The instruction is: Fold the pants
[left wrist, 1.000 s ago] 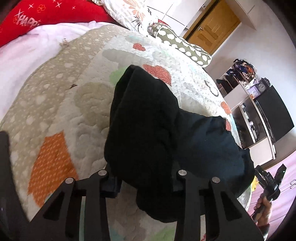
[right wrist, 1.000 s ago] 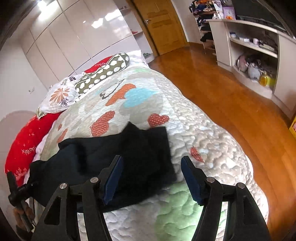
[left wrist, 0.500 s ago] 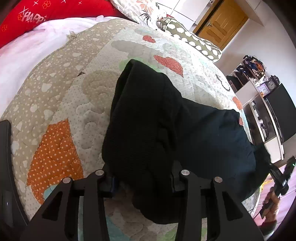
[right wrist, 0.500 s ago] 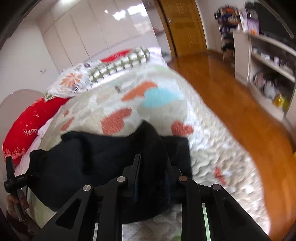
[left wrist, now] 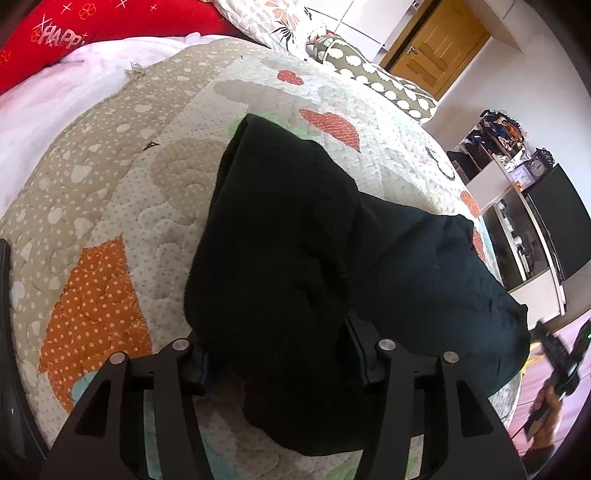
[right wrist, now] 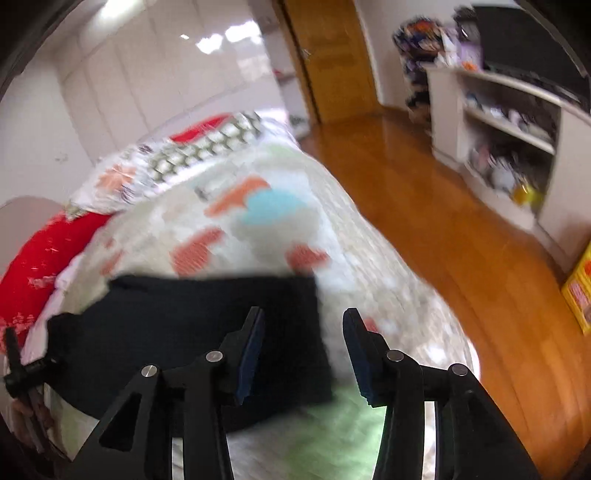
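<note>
The black pants (left wrist: 295,229) lie bunched and folded across the patterned quilt (left wrist: 110,206). My left gripper (left wrist: 279,354) straddles their near end. Its jaws are opening, and a thick fold of cloth fills the gap without looking pinched. In the right wrist view the pants (right wrist: 184,317) are a flat dark band. My right gripper (right wrist: 303,321) hovers over their right corner with its jaws opening and nothing held between the blue pads. That view is motion-blurred. The right gripper (left wrist: 561,354) also shows in a hand at the far end of the pants.
Pillows (left wrist: 373,74) and a red cushion (left wrist: 110,26) lie at the head of the bed. The bed's edge drops to a wooden floor (right wrist: 461,221) on the right. A white shelf unit (right wrist: 509,122) with a dark screen and a wooden door (right wrist: 332,55) stand beyond.
The right gripper closed on the pants' corner half a second ago; it now stands apart and a little higher. The left jaws have widened around the cloth.
</note>
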Tool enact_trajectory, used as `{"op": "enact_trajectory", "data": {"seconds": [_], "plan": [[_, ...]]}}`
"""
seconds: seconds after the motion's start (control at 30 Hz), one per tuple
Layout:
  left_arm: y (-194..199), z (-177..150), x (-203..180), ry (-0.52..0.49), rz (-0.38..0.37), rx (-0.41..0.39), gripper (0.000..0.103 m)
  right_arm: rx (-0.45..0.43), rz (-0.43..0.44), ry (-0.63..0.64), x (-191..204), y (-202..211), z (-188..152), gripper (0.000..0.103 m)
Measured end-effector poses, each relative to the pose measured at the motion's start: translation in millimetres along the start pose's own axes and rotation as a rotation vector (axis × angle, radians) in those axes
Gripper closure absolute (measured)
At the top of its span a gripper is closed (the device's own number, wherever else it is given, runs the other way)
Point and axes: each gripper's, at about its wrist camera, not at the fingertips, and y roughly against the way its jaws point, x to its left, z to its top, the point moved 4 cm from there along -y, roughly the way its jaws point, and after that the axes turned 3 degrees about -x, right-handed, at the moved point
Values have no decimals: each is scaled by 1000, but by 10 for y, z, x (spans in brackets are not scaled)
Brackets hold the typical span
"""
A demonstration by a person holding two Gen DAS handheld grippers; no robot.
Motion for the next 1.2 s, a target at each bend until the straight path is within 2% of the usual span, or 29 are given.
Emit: {"op": "enact_trajectory", "data": {"seconds": [0.07, 0.2, 0.33, 0.5, 0.57, 0.63, 0.73, 0.83, 0.93, 1.07, 1.1, 1.13, 1.2], "plan": [[-15, -2, -31, -9, -13, -4, 37, 10, 132, 62, 356, -114, 108, 56], [-35, -18, -100, -49, -5, -13, 29, 68, 352, 254, 1238, -557, 153, 56], [-27, -3, -85, -39, -26, -13, 27, 167, 419, 383, 1782, -1052, 23, 55], [3, 55, -14, 26, -77, 7, 27, 262, 402, 508, 2061, -1513, -229, 54], [26, 87, -15, 20, -68, 11, 27, 298, 375, 542, 2070, -1645, -300, 60], [59, 114, -1, 10, -46, -1, 27, 298, 337, 554, 2036, -1670, -284, 103], [171, 205, 62, 21, -34, -50, 27, 251, 353, 495, 1994, -1595, -82, 102], [240, 294, 110, 40, -33, -82, 27, 240, 350, 502, 2054, -1625, 23, 102], [251, 314, 121, 34, -21, -88, 27, 243, 315, 518, 2103, -1711, 16, 102], [183, 306, 122, 48, -15, -69, 27, 229, 202, 514, 2116, -1937, 79, 103], [180, 303, 108, 45, -14, -69, 27, 242, 192, 504, 2102, -1984, 65, 103], [189, 299, 83, 33, -14, -71, 27, 276, 223, 463, 2081, -2018, 29, 103], [225, 305, 51, 5, -2, -83, 27, 271, 226, 442, 2030, -1946, -3, 101]]}}
